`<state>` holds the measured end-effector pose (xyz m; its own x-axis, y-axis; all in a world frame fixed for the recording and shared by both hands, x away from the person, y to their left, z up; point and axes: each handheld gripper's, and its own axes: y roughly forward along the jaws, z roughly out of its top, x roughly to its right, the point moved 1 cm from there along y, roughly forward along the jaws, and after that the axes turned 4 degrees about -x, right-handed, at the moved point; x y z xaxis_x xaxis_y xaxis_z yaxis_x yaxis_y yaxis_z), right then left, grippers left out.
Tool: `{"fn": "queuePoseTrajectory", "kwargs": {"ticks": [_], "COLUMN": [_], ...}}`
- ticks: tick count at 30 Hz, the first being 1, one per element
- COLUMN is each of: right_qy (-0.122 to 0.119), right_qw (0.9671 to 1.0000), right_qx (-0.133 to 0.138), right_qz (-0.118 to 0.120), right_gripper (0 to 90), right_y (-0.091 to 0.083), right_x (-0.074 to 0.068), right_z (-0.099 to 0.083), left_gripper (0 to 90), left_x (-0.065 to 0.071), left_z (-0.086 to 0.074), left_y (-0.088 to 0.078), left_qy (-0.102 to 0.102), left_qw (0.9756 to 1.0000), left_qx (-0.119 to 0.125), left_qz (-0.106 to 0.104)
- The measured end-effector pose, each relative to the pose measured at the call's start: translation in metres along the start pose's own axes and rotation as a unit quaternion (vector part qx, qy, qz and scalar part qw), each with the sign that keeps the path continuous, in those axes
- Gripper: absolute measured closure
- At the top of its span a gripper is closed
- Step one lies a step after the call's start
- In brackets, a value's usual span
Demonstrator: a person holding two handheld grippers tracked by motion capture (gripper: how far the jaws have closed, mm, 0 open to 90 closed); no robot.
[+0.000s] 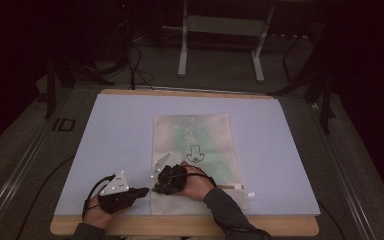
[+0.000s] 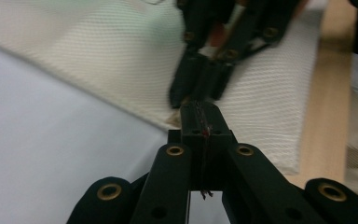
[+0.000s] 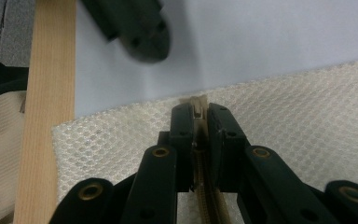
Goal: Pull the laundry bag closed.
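Note:
A pale mesh bag (image 1: 195, 135) with a green tint and a small black drawing lies flat on a lavender mat (image 1: 120, 130). Its tan zipper (image 3: 207, 196) runs along the near edge. My right gripper (image 3: 198, 109) is shut on the zipper's left end, and a tan tab pokes out past the tips. In the high view the right gripper (image 1: 157, 189) sits at the bag's near left corner. My left gripper (image 1: 146, 191) lies on the mat just left of that corner, tips almost meeting the right's. The left gripper (image 2: 200, 112) is shut, with only a thin dark strand in the seam.
The mat covers a wooden table whose front edge (image 1: 180, 226) is close to both hands. A small white piece (image 1: 250, 194) sticks out at the zipper's right end. Cables and a white desk frame (image 1: 220, 30) stand on the floor beyond the table.

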<state>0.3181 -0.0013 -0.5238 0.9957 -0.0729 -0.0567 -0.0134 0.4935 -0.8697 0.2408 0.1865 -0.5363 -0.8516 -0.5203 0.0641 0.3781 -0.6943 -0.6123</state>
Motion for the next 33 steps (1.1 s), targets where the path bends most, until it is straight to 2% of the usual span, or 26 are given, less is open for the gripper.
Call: {"fn": "queuePoseTrajectory", "kwargs": {"ticks": [1, 4, 5, 6, 7, 8, 9, 11, 12, 16, 24, 27, 30, 33], "right_qy": [0.000, 0.003, 0.005, 0.005, 0.005, 0.005, 0.006, 0.005, 0.005, 0.004, -0.001, -0.001, -0.003, -0.009], "right_qw": [1.0000, 1.0000, 1.0000, 1.0000, 1.0000, 1.0000, 1.0000, 1.0000, 1.0000, 1.0000, 1.0000, 1.0000, 1.0000, 0.9999], "right_qx": [-0.001, 0.000, 0.001, 0.001, 0.001, 0.001, 0.003, 0.001, 0.001, 0.002, 0.002, 0.002, 0.001, -0.008], "right_qz": [0.000, 0.001, 0.001, 0.001, 0.001, 0.001, 0.001, 0.001, 0.001, 0.001, -0.002, 0.000, 0.000, -0.005], "right_gripper": [81.1, 81.1, 81.0, 81.0, 81.1, 81.1, 81.0, 81.0, 81.0, 81.0, 81.0, 81.1, 81.4, 81.6], "right_y": [0.000, 0.000, 0.000, 0.000, 0.000, 0.000, 0.001, 0.000, 0.000, 0.001, 0.001, 0.000, 0.000, -0.001], "right_x": [0.000, 0.000, 0.000, 0.000, 0.000, 0.000, 0.000, 0.000, 0.000, 0.000, -0.001, -0.001, -0.001, -0.002], "right_z": [0.000, 0.000, 0.000, 0.000, 0.000, 0.000, 0.000, 0.000, 0.000, 0.000, -0.001, -0.002, -0.002, -0.001], "left_gripper": [89.2, 89.2, 89.3, 89.2, 89.2, 89.2, 89.2, 89.2, 89.2, 89.2, 89.1, 89.3, 89.5, 89.7], "left_x": [0.002, 0.004, 0.007, 0.007, 0.009, 0.009, 0.012, 0.014, 0.015, 0.018, 0.019, 0.019, 0.015, 0.016], "left_z": [0.001, 0.002, 0.002, 0.002, 0.003, 0.003, 0.004, 0.004, 0.005, 0.006, 0.005, 0.007, 0.009, 0.008], "left_y": [0.002, 0.005, 0.008, 0.008, 0.011, 0.011, 0.014, 0.017, 0.019, 0.027, 0.027, 0.027, 0.028, 0.028], "left_qy": [0.009, 0.017, 0.030, 0.030, 0.042, 0.042, 0.056, 0.062, 0.071, 0.085, 0.097, 0.099, 0.078, 0.069], "left_qw": [0.9999, 0.9998, 0.9994, 0.9994, 0.9988, 0.9988, 0.9979, 0.9975, 0.9966, 0.9945, 0.9931, 0.9922, 0.9937, 0.9944], "left_qx": [-0.004, -0.008, -0.016, -0.016, -0.023, -0.023, -0.032, -0.036, -0.042, -0.060, -0.064, -0.074, -0.080, -0.079], "left_qz": [-0.007, -0.007, -0.006, -0.006, -0.005, -0.005, 0.000, 0.001, 0.004, 0.006, 0.015, 0.018, 0.011, 0.014]}}
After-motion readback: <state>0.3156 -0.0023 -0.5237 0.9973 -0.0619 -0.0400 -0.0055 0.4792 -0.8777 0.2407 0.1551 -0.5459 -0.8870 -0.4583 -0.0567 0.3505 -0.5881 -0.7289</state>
